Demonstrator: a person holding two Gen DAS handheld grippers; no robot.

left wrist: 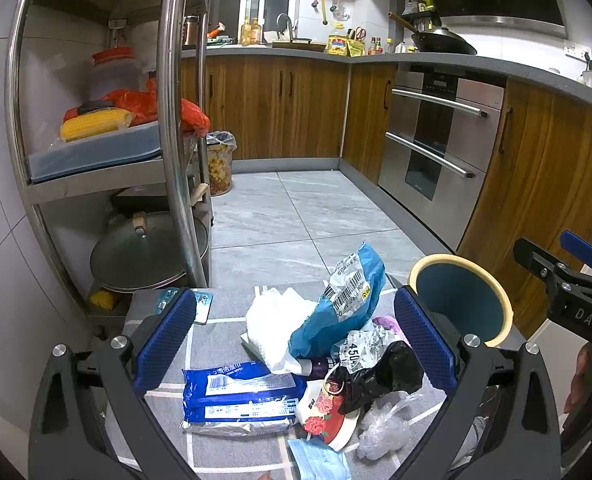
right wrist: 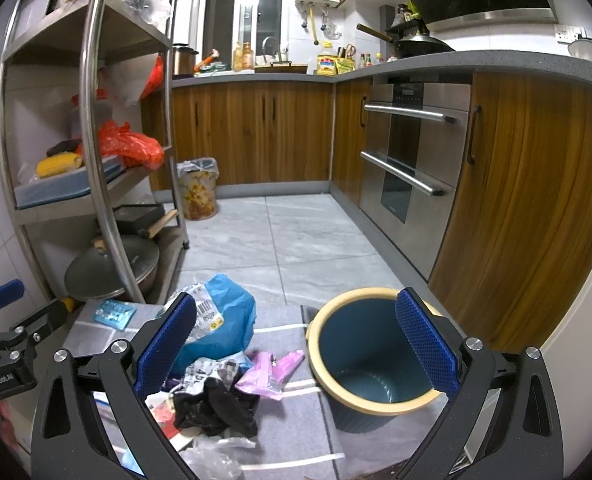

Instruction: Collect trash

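Crumpled blue bag (right wrist: 224,320) atop the trash heap on the grey mat, black bag (right wrist: 216,404) and purple wrapper (right wrist: 268,372) alongside, blue bin (right wrist: 372,360) upright, empty, just right

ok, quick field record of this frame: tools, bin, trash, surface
left tool: open, holding nothing, over the trash pile
right tool: open, holding nothing, between pile and bin
bin: blue, cream rim, upright on the mat, looks empty inside
mat: grey with white lines, on the tiled floor
trash: blue crumpled bag, white tissue, blue wipes pack, black plastic bag, purple wrapper, clear plastic, face mask
trash in bin: none visible
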